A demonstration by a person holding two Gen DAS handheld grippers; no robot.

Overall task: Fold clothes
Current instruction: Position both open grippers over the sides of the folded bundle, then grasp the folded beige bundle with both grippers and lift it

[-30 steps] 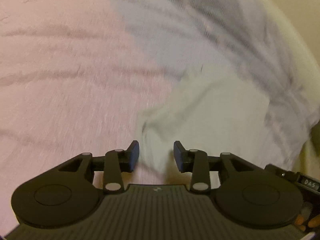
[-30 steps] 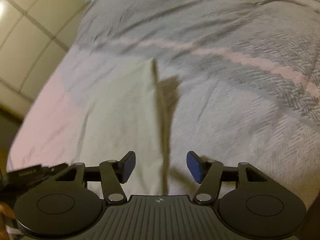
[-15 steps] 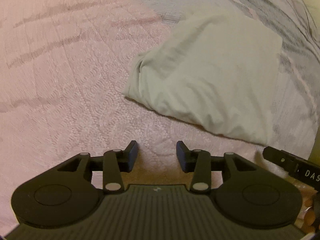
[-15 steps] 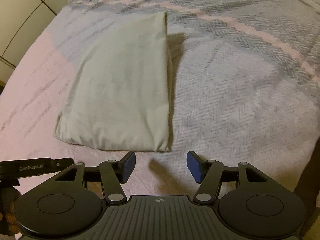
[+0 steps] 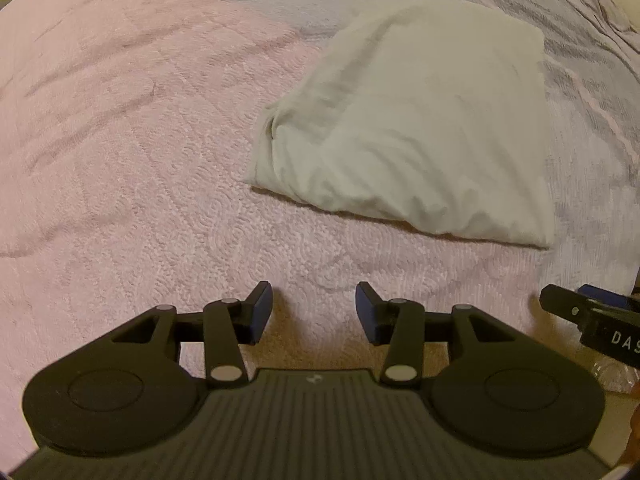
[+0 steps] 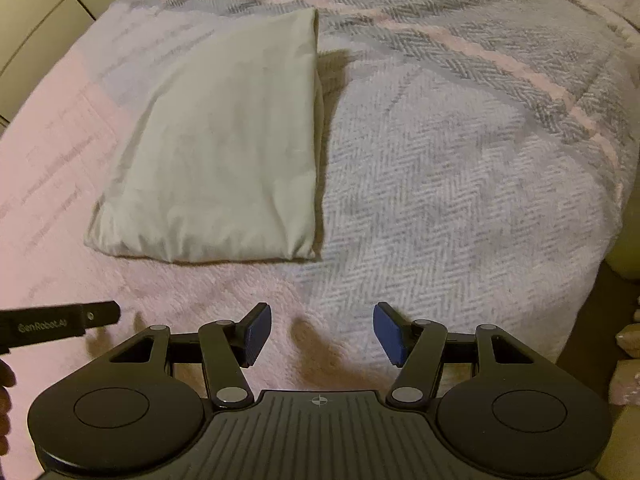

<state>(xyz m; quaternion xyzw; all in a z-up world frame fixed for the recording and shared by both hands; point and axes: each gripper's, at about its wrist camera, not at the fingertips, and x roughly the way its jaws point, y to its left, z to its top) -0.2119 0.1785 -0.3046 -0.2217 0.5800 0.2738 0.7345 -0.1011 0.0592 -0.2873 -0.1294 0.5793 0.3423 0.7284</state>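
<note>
Left wrist view: the black left gripper [image 5: 314, 308] with blue pads hovers with its jaws spread and nothing between them, above a pink textured bedspread [image 5: 140, 168]. Ahead of it lies the pale grey-green folded garment [image 5: 420, 128] — a neat rectangle, flat on the bed, apart from the fingertips. From the right wrist, the right gripper [image 6: 322, 330] is likewise spread and empty, and the garment [image 6: 224, 148] straddles the bedspread and a grey herringbone blanket [image 6: 460, 184].

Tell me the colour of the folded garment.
Pale off-white folded garment, seen best in the right wrist view.
</note>
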